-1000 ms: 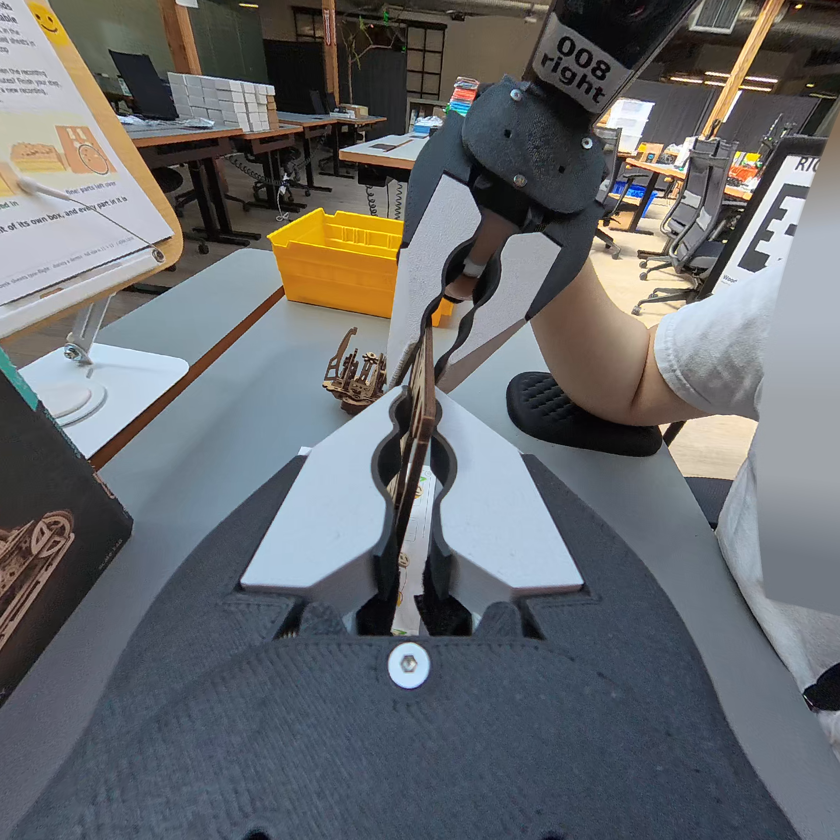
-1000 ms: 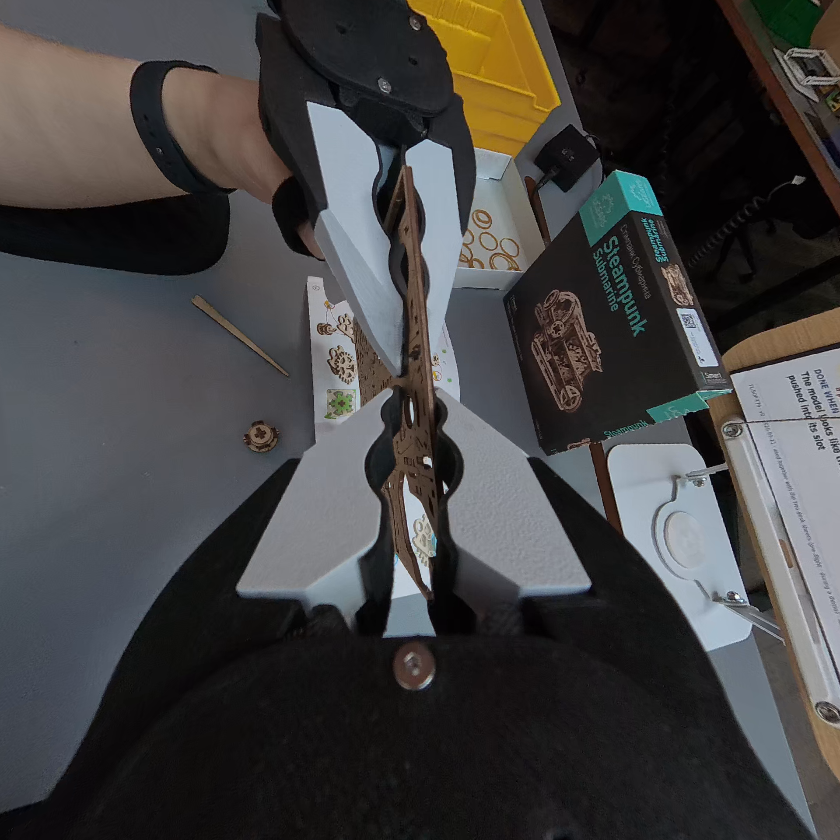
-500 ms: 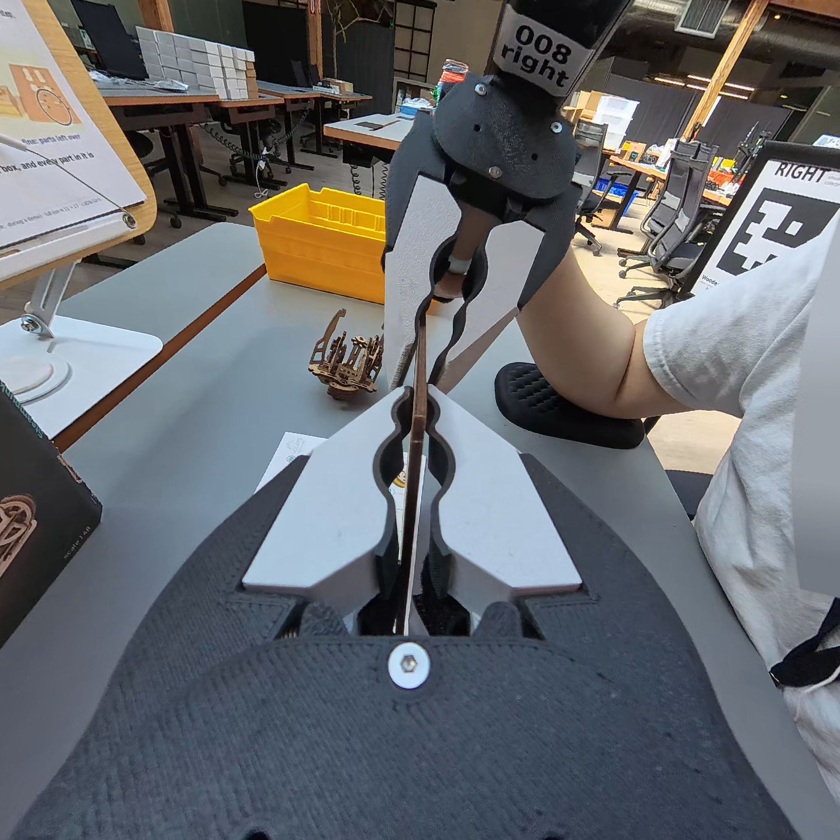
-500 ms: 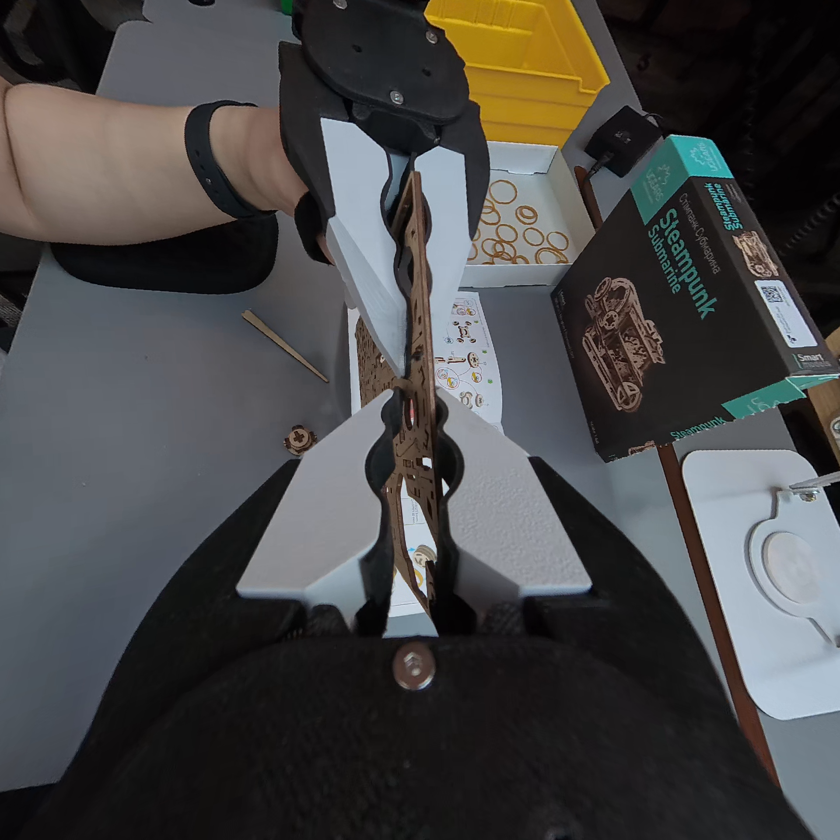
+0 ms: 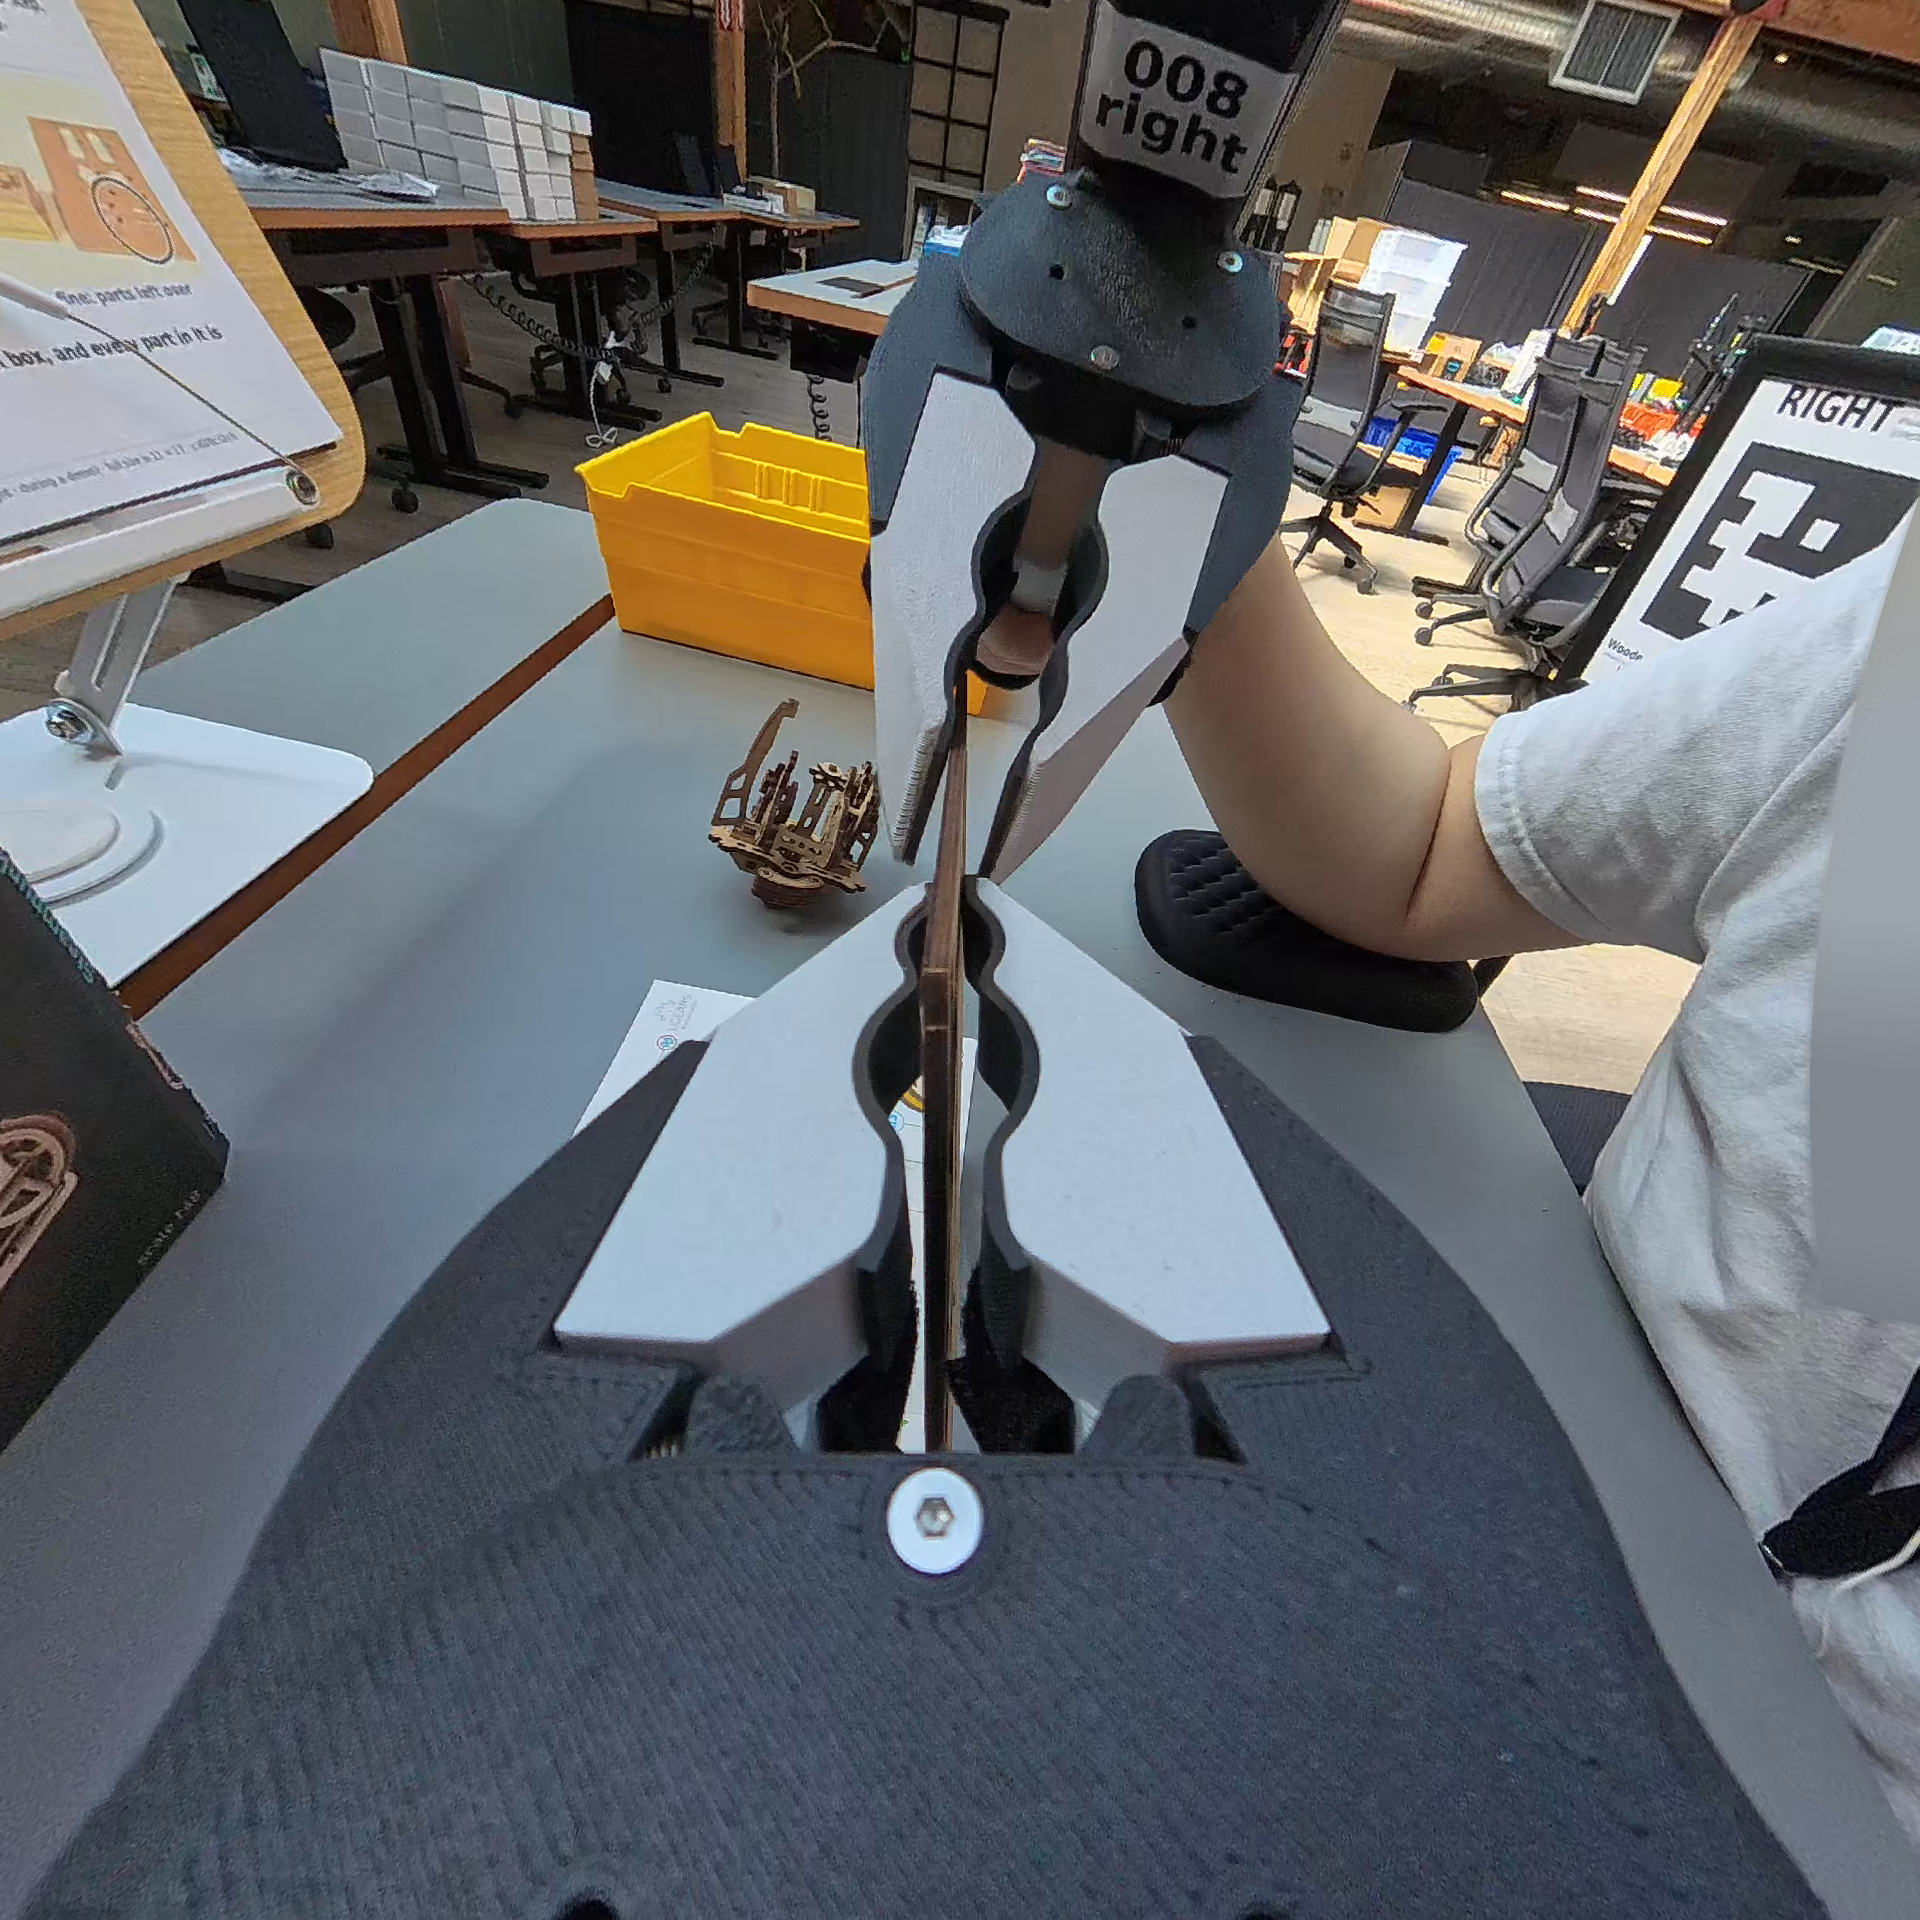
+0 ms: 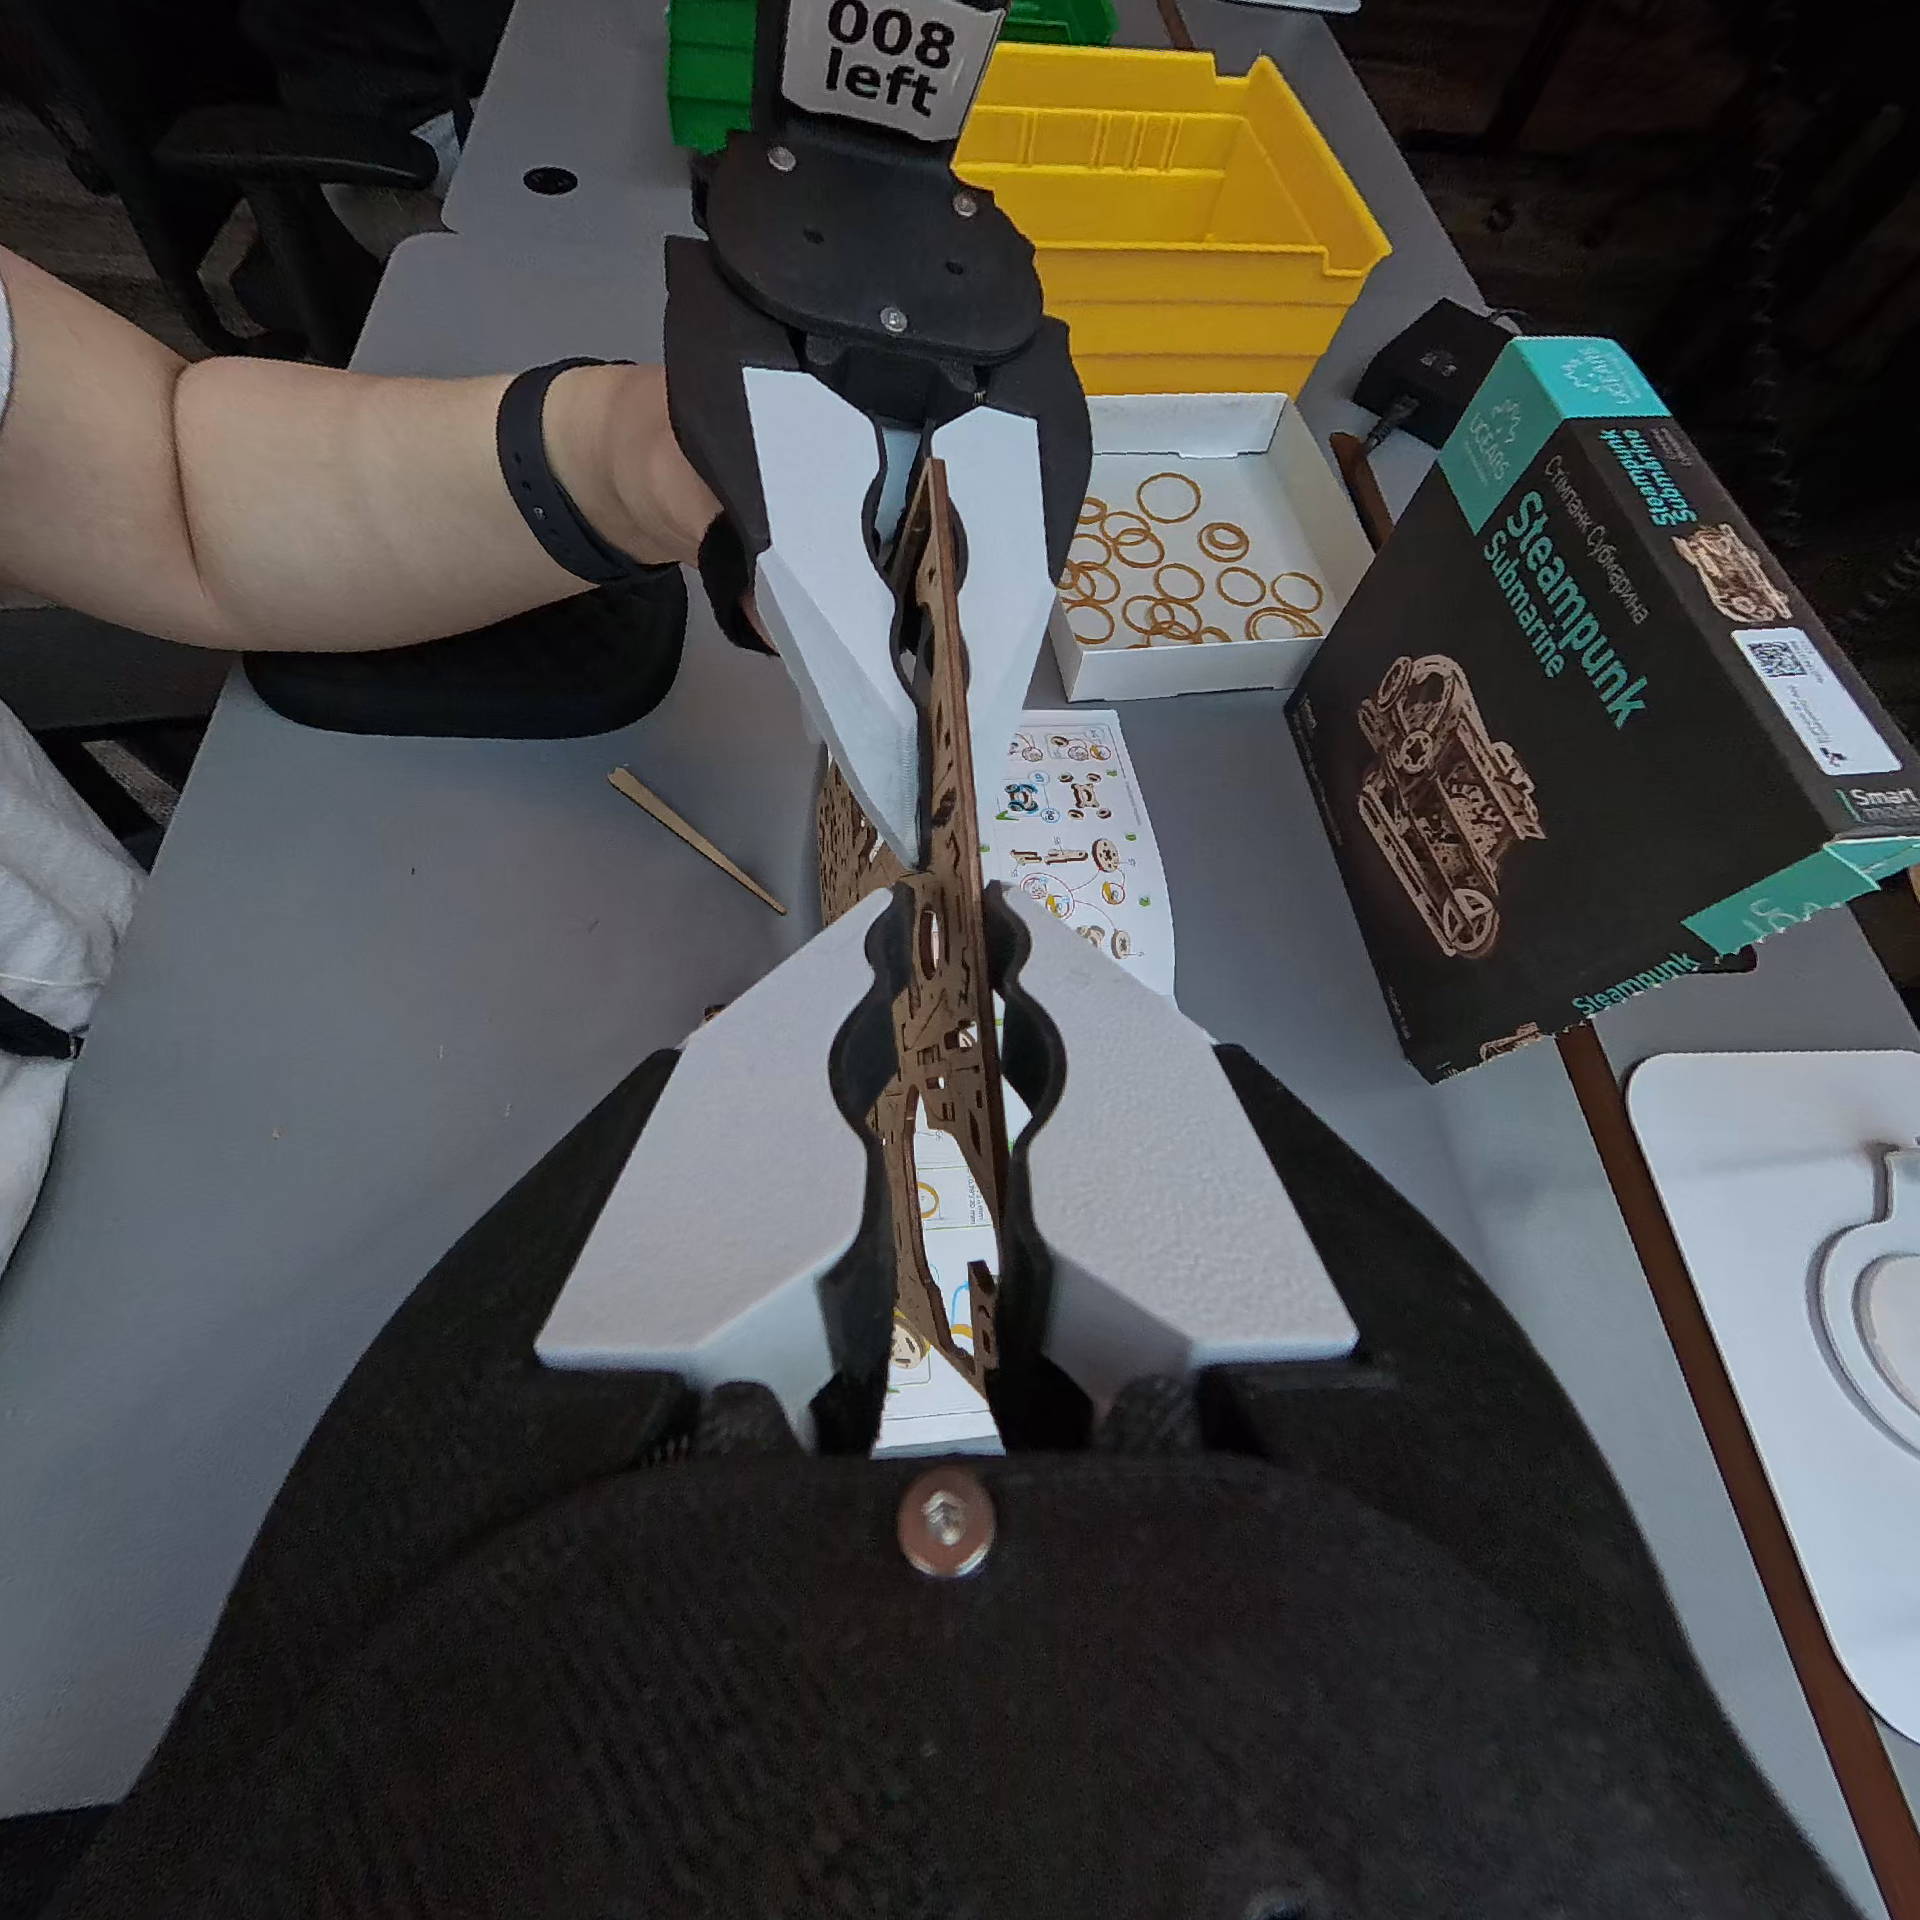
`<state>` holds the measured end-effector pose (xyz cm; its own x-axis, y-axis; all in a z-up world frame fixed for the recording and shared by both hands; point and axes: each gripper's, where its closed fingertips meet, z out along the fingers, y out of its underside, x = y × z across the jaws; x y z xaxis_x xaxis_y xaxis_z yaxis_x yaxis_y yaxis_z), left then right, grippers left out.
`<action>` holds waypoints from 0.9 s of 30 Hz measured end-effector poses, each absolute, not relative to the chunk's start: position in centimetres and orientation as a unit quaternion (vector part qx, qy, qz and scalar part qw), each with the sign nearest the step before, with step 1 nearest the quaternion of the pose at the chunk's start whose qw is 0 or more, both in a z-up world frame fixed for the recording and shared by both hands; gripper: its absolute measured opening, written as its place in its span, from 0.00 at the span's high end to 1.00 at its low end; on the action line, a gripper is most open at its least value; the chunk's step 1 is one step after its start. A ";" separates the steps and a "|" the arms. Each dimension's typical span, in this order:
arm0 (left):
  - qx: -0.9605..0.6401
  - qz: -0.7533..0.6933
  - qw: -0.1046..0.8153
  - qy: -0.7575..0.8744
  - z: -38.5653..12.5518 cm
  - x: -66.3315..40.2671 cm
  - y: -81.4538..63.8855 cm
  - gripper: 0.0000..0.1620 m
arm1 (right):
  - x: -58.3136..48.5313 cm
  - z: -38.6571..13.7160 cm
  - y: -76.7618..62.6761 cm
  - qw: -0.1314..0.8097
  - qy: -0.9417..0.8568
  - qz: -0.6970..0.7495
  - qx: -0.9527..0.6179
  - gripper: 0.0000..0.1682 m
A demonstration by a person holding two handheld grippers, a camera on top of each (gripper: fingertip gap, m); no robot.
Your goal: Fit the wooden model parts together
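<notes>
Nearest the lens in both wrist views is a thin wooden sheet (image 6: 940, 1039) of laser-cut model parts, held on edge above the grey table (image 6: 416, 1039). The right gripper (image 6: 940, 914) is pressed onto one end of it. The left gripper (image 5: 943, 894) pinches the opposite end, so the two meet tip to tip along the sheet.

Directly below the sheet lies an instruction leaflet (image 6: 1081, 821), with a second cut sheet partly hidden under the grippers. Left of the sheet, in the right wrist view, a wooden pick (image 6: 696, 840) lies flat. Beyond the sheet, in the left wrist view, a small partly built wooden model (image 5: 795, 826) stands alone, well short of the yellow bin (image 5: 727, 551).

Judging by this, assembly is early: the sub-assembly exists, but the sheet looks largely unpopped, and no part is being joined.
</notes>
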<state>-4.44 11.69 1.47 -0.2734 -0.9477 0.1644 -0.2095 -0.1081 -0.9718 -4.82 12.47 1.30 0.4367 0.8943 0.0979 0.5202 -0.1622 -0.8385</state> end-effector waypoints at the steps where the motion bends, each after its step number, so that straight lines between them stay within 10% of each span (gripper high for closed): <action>1: -0.502 -0.551 0.335 0.577 1.5 -4.5 11.7 1.00 | -4.8 1.6 12.5 0.436 -0.481 0.222 -0.728 0.93; 27: -0.502 -0.541 0.360 0.570 2.1 -5.0 12.6 1.00 | -5.1 1.5 13.7 0.455 -0.475 0.169 -0.734 0.93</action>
<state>-4.97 12.55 2.06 -0.2364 -0.9626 0.1327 -0.1833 -0.0899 -0.9789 -5.08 13.73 1.48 0.4917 0.8510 0.1844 0.5438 -0.1347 -0.8283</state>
